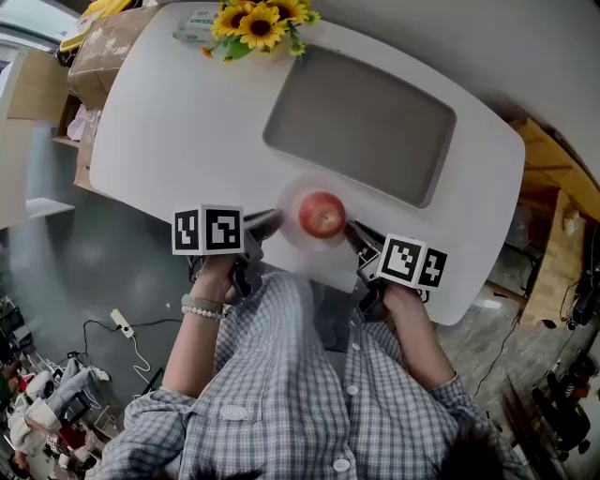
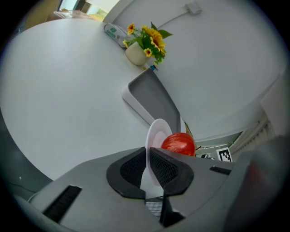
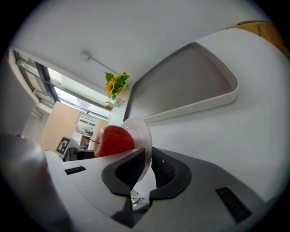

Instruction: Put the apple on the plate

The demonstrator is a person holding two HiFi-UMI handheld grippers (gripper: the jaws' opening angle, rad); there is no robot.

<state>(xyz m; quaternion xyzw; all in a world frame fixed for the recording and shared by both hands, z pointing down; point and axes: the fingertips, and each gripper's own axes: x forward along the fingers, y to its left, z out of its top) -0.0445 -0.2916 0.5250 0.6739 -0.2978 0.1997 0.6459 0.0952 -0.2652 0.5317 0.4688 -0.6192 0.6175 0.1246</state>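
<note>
A red apple (image 1: 322,215) rests on a small white plate (image 1: 292,236) held above the near edge of the white table (image 1: 169,122). My left gripper (image 1: 266,223) is shut on the plate's left rim, and my right gripper (image 1: 354,234) is shut on its right rim. In the left gripper view the plate (image 2: 154,136) stands edge-on between the pads, with the apple (image 2: 178,143) just beyond. The right gripper view shows the plate (image 3: 141,136) pinched the same way, the apple (image 3: 114,140) on its left side.
A grey tray (image 1: 361,122) lies on the table beyond the plate. A pot of sunflowers (image 1: 258,23) stands at the far edge beside a flat packet (image 1: 195,25). Cardboard boxes (image 1: 103,47) sit left of the table. Cables and a power strip (image 1: 123,323) lie on the floor.
</note>
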